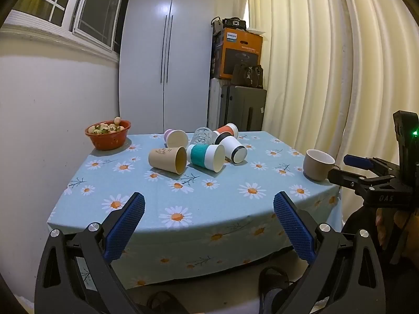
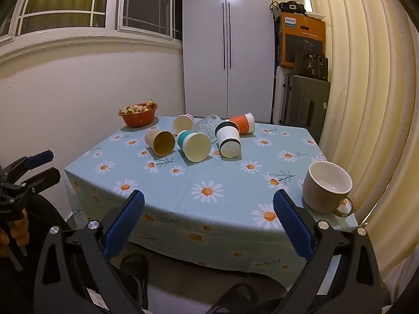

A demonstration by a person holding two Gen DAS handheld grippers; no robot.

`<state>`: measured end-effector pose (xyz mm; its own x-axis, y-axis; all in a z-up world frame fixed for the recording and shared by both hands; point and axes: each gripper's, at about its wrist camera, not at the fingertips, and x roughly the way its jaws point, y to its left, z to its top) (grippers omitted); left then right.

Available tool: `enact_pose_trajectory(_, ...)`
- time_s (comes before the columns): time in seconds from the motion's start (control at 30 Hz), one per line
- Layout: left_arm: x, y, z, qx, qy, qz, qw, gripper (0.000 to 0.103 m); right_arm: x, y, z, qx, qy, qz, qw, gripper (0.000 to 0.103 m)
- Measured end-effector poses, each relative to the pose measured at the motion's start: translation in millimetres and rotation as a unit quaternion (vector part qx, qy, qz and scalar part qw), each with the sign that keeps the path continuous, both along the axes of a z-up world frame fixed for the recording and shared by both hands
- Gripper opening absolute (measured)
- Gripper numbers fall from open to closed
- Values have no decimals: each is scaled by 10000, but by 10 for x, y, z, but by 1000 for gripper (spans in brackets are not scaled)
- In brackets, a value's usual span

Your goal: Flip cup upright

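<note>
Several cups lie on their sides mid-table: a brown paper cup (image 1: 168, 160) (image 2: 160, 142), a teal-banded cup (image 1: 207, 157) (image 2: 193, 145), a black-banded cup (image 1: 233, 148) (image 2: 228, 141), an orange-banded cup (image 1: 226, 130) (image 2: 243, 123), a pink cup (image 1: 176, 138) (image 2: 182, 123) and a clear glass (image 1: 201, 134) (image 2: 207, 125). A beige mug (image 1: 318, 168) (image 2: 327, 186) stands upright at the right edge. My left gripper (image 1: 209, 219) is open and empty before the table's front edge. My right gripper (image 2: 208, 219) is open and empty, also short of the table.
A red bowl (image 1: 108, 137) (image 2: 138, 116) of fruit stands at the back left. The table (image 1: 222, 198) has a blue daisy cloth. A wall is at left, curtains (image 1: 327, 65) at right, a wardrobe (image 1: 167, 52) and suitcase (image 1: 242, 107) behind.
</note>
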<state>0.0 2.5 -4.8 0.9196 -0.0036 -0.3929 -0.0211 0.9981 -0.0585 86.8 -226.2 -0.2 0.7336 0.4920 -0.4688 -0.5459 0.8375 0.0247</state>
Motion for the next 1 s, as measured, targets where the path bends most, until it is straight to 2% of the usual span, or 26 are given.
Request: enact_pose_trajectory(1.0, 0, -37, 9, 7, 40, 4, 10000, 96, 87, 3, -54, -64, 84, -20, 9999, 98)
